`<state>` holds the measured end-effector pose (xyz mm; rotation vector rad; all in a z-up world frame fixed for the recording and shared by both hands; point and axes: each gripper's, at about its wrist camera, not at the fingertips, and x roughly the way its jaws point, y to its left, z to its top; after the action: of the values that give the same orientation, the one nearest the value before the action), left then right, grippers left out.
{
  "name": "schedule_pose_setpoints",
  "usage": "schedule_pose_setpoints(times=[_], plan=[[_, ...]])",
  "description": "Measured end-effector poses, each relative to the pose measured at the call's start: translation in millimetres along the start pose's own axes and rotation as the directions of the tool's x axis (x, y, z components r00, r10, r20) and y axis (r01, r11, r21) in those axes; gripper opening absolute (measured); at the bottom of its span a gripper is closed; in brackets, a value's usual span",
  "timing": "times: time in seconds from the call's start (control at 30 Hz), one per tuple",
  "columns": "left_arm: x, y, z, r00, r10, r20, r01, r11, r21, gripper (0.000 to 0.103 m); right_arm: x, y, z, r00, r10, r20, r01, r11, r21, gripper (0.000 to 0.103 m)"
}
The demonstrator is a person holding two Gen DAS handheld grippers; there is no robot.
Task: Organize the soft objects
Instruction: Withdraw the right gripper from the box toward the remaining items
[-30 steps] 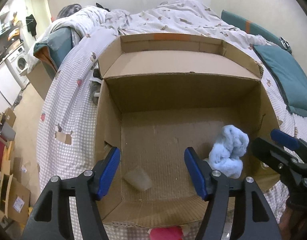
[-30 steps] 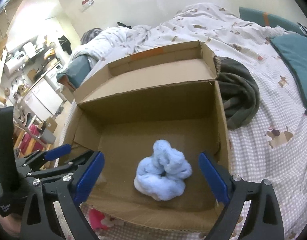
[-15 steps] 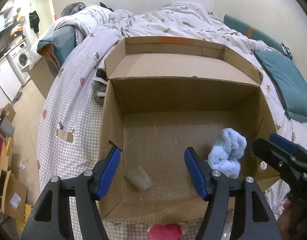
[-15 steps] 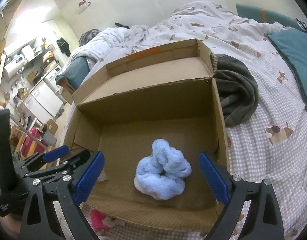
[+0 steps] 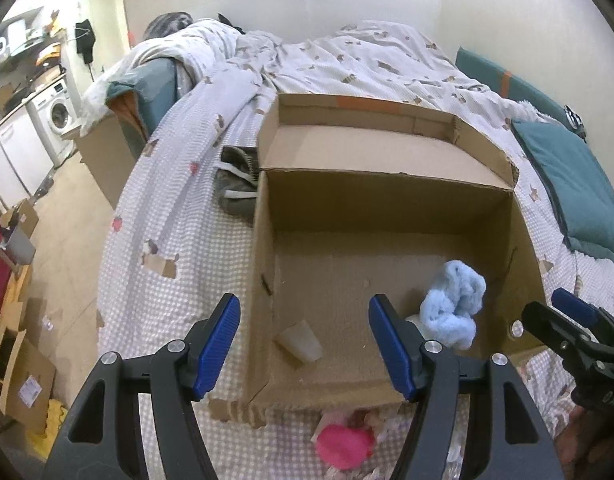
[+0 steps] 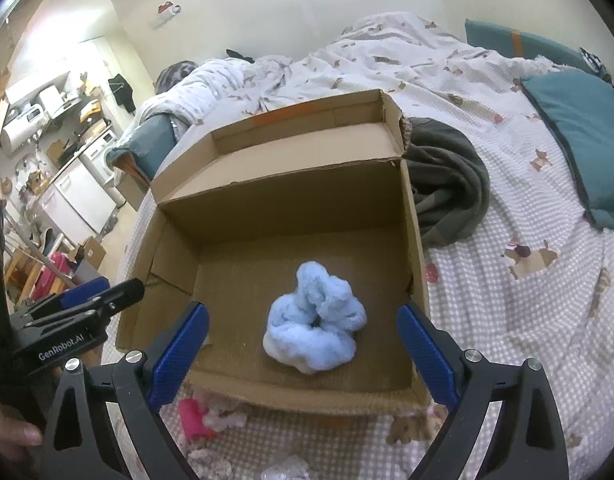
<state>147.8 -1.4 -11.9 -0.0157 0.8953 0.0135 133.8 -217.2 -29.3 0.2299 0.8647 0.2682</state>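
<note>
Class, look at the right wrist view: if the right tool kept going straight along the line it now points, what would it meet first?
Most likely the fluffy light blue item lying in the cardboard box. It sits centred between the open right tool pads; depth is hard to judge.

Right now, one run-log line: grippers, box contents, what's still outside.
left gripper: open, empty | right gripper: open, empty | cardboard box: light blue fluffy sock bundle inside | pink soft item: on bed, outside box
</note>
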Motion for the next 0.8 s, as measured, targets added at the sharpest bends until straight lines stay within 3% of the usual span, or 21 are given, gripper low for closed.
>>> schedule_pose_setpoints(times=[0.8], plan=[[-39.4,28.2,-57.2,0.999,0.009,-0.049,-0.015,0.994,-0.107,0.064,-47.7,-5.5,-47.8,1.000,0.012,-0.019,-0.011,0.997,0.073,0.101]])
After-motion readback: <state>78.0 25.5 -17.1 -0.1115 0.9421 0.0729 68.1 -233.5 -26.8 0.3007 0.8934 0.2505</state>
